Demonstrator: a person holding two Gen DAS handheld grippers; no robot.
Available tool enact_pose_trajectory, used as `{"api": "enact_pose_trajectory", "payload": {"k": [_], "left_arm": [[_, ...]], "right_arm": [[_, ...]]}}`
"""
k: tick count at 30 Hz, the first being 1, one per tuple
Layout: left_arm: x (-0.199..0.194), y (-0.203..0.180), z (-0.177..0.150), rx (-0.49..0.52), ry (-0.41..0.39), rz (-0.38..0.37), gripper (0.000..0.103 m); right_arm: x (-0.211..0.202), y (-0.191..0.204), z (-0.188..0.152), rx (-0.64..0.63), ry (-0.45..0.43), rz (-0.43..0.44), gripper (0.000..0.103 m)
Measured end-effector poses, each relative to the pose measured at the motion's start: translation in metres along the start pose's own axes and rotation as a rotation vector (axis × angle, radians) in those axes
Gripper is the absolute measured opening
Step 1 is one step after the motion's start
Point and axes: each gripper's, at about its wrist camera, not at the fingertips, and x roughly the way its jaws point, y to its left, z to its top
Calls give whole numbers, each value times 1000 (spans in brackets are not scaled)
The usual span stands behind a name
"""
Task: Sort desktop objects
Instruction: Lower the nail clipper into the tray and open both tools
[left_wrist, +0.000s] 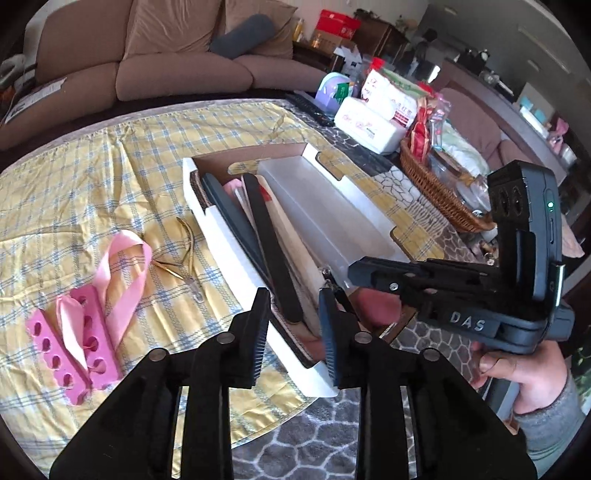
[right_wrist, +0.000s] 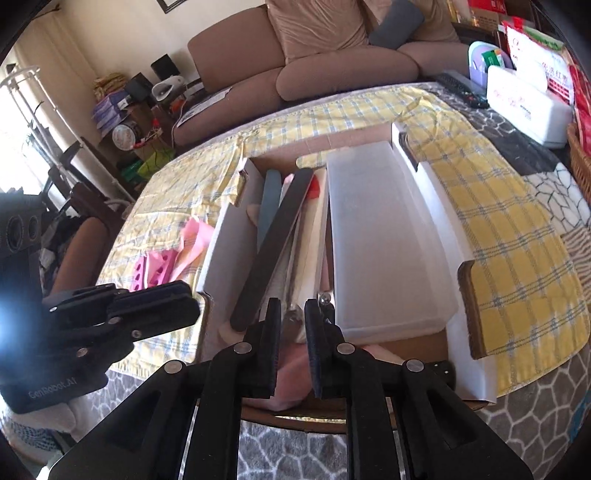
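Note:
A white cardboard box (left_wrist: 221, 236) lies on the yellow checked cloth; it also shows in the right wrist view (right_wrist: 436, 225). It holds dark nail files (left_wrist: 271, 254), a frosted plastic case (left_wrist: 321, 214) and a metal tool. Pink toe separators (left_wrist: 74, 354), a pink ribbon (left_wrist: 125, 273) and gold cuticle nippers (left_wrist: 184, 254) lie on the cloth to the left of the box. My left gripper (left_wrist: 293, 332) is open and empty over the box's near end. My right gripper (right_wrist: 291, 332) hangs over the box's near end, jaws narrowly apart around a silver metal tool (right_wrist: 293, 317).
A wicker basket (left_wrist: 432, 184) of packets, white tissue packs (left_wrist: 369, 125) and a remote stand at the table's far right. A brown sofa (left_wrist: 147, 55) lies behind the table. Grey patterned covering shows at the near edge.

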Motion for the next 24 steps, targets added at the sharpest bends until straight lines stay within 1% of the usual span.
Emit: {"api": "enact_pose_trajectory", "payload": {"k": [2, 3, 4, 5, 6, 7, 8, 9, 10, 11, 12, 16, 19, 24], "left_arm": [[-10, 10, -3, 8, -4, 22, 36], [-15, 15, -5, 16, -7, 37, 46], [-19, 19, -7, 24, -10, 51, 58], [-25, 25, -10, 28, -13, 62, 64], [-30, 32, -13, 23, -15, 69, 76], [-36, 39, -17, 14, -19, 75, 91], [-42, 47, -21, 3, -24, 76, 98], [-48, 55, -25, -12, -36, 80, 103], [-55, 64, -30, -28, -44, 91, 103], [-61, 74, -34, -48, -50, 98, 103], [-66, 84, -38, -67, -51, 104, 103], [-86, 122, -55, -129, -54, 159, 103], [-96, 145, -65, -165, -55, 182, 103], [-103, 165, -78, -154, -56, 180, 103]], "right_arm": [[-8, 2, 3, 1, -16, 9, 17], [-12, 4, 5, -8, -24, 7, 20], [-17, 8, 7, -19, -32, 2, 25], [-20, 12, 8, -30, -37, 0, 29], [-24, 17, 9, -44, -42, 0, 38], [-26, 23, 10, -58, -43, -1, 48], [-27, 29, 10, -74, -44, -4, 55], [-29, 36, 10, -93, -47, -11, 68], [-30, 45, 10, -114, -52, -16, 79], [-29, 52, 9, -131, -52, -17, 87], [-27, 59, 8, -144, -49, -19, 103], [-18, 90, 3, -203, -36, -34, 103], [-9, 107, 2, -211, -33, -13, 103], [9, 133, 1, -209, -24, 30, 103]]}}
